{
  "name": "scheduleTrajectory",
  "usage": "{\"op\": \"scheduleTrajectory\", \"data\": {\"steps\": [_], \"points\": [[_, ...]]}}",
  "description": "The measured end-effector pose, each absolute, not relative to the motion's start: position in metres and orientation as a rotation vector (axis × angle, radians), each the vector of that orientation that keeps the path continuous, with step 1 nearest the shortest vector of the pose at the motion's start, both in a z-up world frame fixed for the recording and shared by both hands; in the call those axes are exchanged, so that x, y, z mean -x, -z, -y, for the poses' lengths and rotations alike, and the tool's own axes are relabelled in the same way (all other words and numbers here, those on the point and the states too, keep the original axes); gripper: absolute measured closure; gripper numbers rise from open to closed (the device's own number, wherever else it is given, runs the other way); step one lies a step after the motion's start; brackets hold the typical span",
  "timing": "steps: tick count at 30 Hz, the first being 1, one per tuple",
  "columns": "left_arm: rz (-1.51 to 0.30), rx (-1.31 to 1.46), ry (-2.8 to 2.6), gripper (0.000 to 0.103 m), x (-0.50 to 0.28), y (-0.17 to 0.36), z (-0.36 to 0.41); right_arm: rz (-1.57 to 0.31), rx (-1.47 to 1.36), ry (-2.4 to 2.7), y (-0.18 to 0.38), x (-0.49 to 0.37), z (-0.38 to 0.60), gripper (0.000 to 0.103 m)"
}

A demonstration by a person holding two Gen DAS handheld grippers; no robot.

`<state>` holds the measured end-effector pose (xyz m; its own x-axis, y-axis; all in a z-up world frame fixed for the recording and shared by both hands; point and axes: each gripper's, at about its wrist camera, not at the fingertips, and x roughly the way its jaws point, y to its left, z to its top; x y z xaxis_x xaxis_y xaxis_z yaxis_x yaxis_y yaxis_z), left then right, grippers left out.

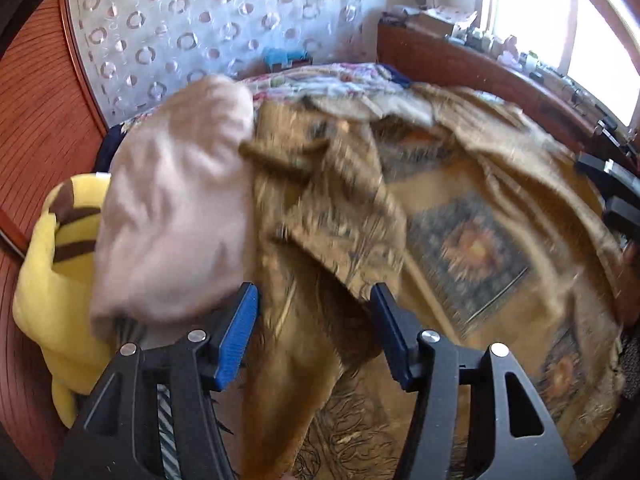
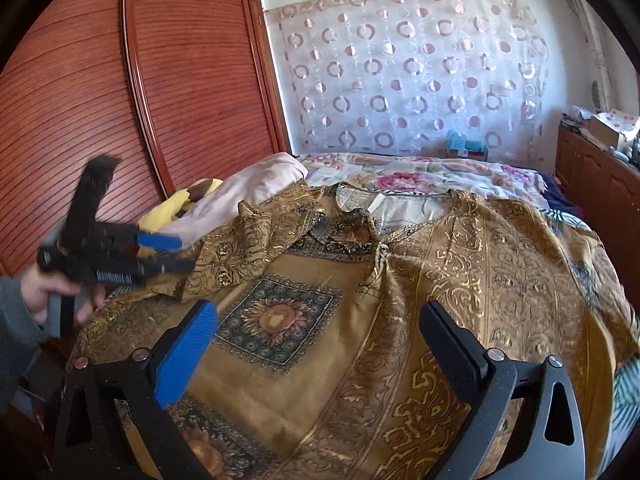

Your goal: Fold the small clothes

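A gold patterned garment (image 2: 360,300) with sunflower squares lies spread on the bed, neckline toward the far side. Its left sleeve is folded in over the body (image 1: 340,216). My left gripper (image 1: 314,300) is open and empty just above that folded sleeve; it also shows in the right wrist view (image 2: 176,254), at the garment's left edge. My right gripper (image 2: 316,320) is open and empty, hovering over the garment's lower front. Its fingers show at the right edge of the left wrist view (image 1: 612,188).
A pale pink pillow (image 1: 176,200) and a yellow plush toy (image 1: 52,280) lie at the bed's left side. A floral sheet (image 2: 420,172) covers the far end. A wooden wardrobe (image 2: 120,100) stands left, a cluttered wooden cabinet (image 1: 480,56) right under the window.
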<state>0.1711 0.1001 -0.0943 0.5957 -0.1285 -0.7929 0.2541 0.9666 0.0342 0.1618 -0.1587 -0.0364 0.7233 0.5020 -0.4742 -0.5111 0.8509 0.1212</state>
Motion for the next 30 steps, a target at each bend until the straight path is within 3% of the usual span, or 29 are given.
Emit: {"op": "scheduleTrajectory", "data": {"steps": [4, 7, 15, 25, 27, 30], "points": [[-0.896, -0.141, 0.2, 0.026, -0.17, 0.11, -0.101, -0.513, 0.052, -0.547, 0.027, -0.172, 0.154, 0.022], [-0.894, -0.071, 0.211, 0.023, -0.171, 0.114, -0.107, -0.515, 0.059, -0.552, 0.024, -0.181, 0.152, 0.029], [-0.894, -0.077, 0.204, 0.022, -0.172, 0.114, -0.106, -0.572, 0.084, -0.605, 0.023, -0.226, 0.127, 0.044], [-0.822, -0.04, 0.103, 0.021, -0.158, 0.104, -0.118, -0.694, 0.024, -0.718, 0.037, -0.319, 0.063, 0.045], [-0.757, -0.01, 0.078, 0.021, -0.145, 0.095, -0.125, -0.731, 0.006, -0.742, 0.043, -0.332, 0.049, 0.056], [-0.675, -0.01, 0.036, 0.021, -0.124, 0.079, -0.134, -0.799, 0.018, -0.763, 0.051, -0.344, 0.031, 0.064]]}}
